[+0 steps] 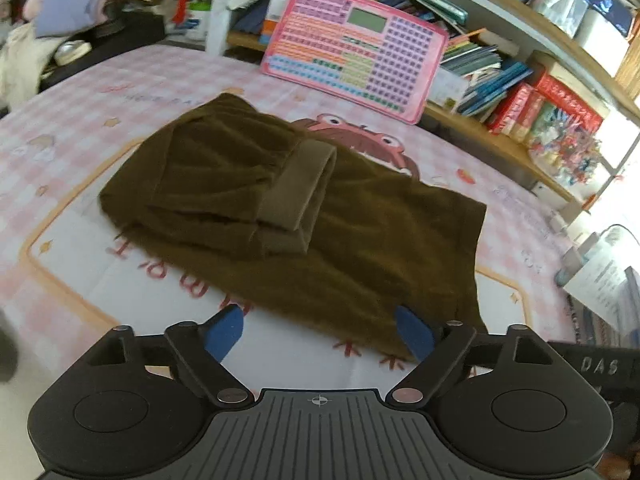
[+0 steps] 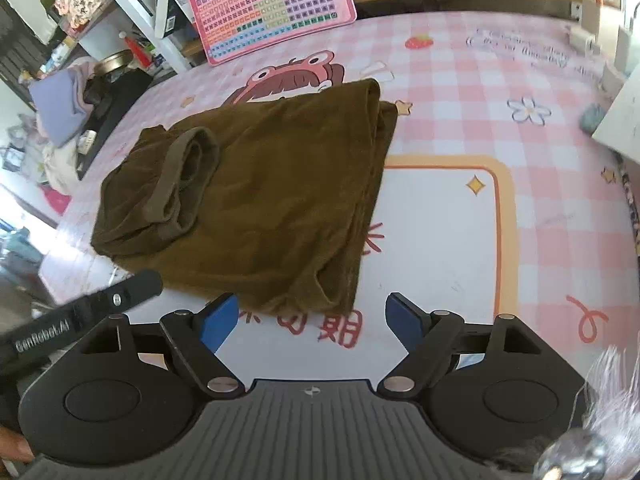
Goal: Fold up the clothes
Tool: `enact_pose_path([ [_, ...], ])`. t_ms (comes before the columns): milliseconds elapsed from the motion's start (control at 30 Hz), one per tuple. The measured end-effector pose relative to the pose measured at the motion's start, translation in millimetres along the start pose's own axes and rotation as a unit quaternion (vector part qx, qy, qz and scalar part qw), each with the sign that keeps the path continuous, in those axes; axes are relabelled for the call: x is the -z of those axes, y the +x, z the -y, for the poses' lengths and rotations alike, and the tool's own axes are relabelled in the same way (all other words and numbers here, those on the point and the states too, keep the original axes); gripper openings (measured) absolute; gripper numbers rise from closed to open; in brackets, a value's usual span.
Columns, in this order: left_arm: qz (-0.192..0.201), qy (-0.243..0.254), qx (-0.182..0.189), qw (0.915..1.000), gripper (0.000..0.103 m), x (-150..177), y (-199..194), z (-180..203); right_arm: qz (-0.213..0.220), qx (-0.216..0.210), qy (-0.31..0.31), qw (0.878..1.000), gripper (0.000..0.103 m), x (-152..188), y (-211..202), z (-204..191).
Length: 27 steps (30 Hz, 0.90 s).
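On left wrist: left gripper spread, empty, over pink checked mat; folded brown garment mid-mat, bookshelves behind. Right wrist: right gripper spread, empty; garment just ahead, pink keyboard toy beyond.

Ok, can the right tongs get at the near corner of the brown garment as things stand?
Probably yes. The right tongs are open and empty, and the brown garment lies flat on the pink checked mat, its near corner just ahead with nothing between them.
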<state>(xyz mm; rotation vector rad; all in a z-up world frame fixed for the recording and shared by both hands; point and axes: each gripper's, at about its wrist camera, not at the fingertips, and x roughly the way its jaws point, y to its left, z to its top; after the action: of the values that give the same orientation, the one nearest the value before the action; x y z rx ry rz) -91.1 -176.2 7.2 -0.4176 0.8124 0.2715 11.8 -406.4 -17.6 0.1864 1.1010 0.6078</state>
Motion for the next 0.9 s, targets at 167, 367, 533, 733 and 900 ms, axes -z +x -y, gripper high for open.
enact_pose_path([
  [167, 0.030, 0.007, -0.044, 0.9986, 0.094, 9, -16, 9, -0.018, -0.039, 0.018, 0.999, 0.080, -2, -2, 19],
  [367, 0.048, 0.010, -0.076, 0.9960, 0.097, 16, -26, 18, -0.035, -0.067, 0.041, 0.996, 0.079, -3, -2, 36],
  [533, 0.054, 0.022, -0.098, 0.9934, 0.100, 21, -28, 26, -0.045, -0.078, 0.059, 0.994, 0.078, -1, 0, 45],
  [733, 0.047, 0.040, -0.090, 0.9940, 0.100, 27, -29, 36, -0.047, -0.087, 0.084, 0.991, 0.077, -3, 0, 55],
  [900, 0.038, 0.055, -0.085, 0.9941, 0.100, 30, -28, 43, -0.048, -0.096, 0.106, 0.989, 0.076, -4, 1, 63],
])
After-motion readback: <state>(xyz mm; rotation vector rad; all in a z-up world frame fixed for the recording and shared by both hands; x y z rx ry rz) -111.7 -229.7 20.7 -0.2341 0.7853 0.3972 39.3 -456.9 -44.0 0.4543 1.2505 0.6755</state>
